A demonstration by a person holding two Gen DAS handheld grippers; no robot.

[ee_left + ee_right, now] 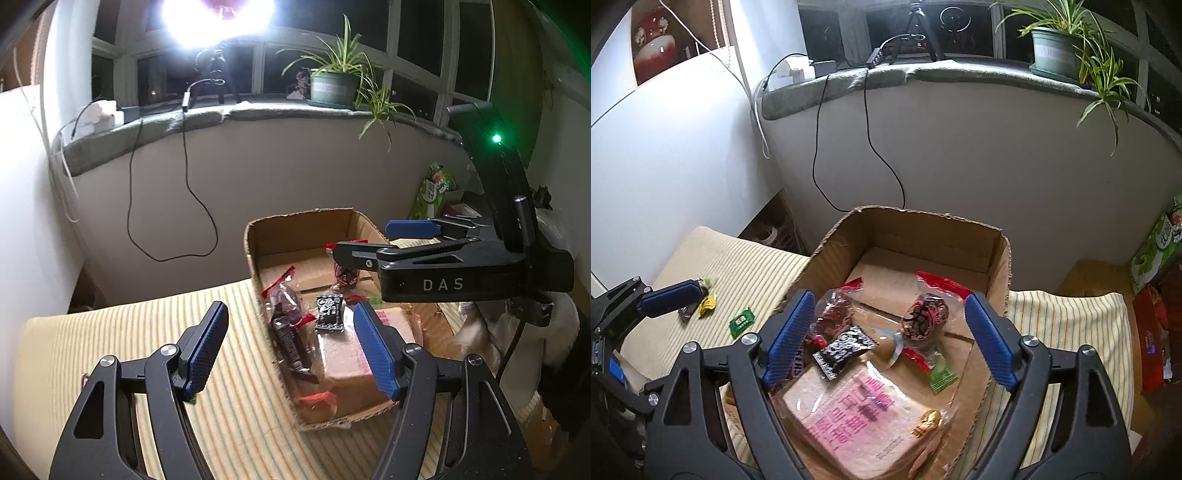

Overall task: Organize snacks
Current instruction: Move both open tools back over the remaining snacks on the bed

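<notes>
A cardboard box (923, 229) stands on a striped cloth and holds a bagged bread loaf (864, 413), a black patterned packet (846, 349), two clear red-edged dark snack bags (925, 314) and a small green packet (942, 376). My right gripper (886, 339) is open and empty, hovering over the box; it also shows in the left wrist view (365, 242). My left gripper (290, 347) is open and empty by the box's left wall (258, 295). Small yellow (707, 305), green (741, 320) and dark sweets lie on the cloth left of the box, near the left gripper's finger (670, 297).
A curved wall with hanging black cables (816, 147) stands behind the box. A sill above carries a potted plant (1056, 51), a tripod and chargers. Green snack packaging (1156, 247) and red boxes sit at the right. The striped cloth (122, 343) spreads left of the box.
</notes>
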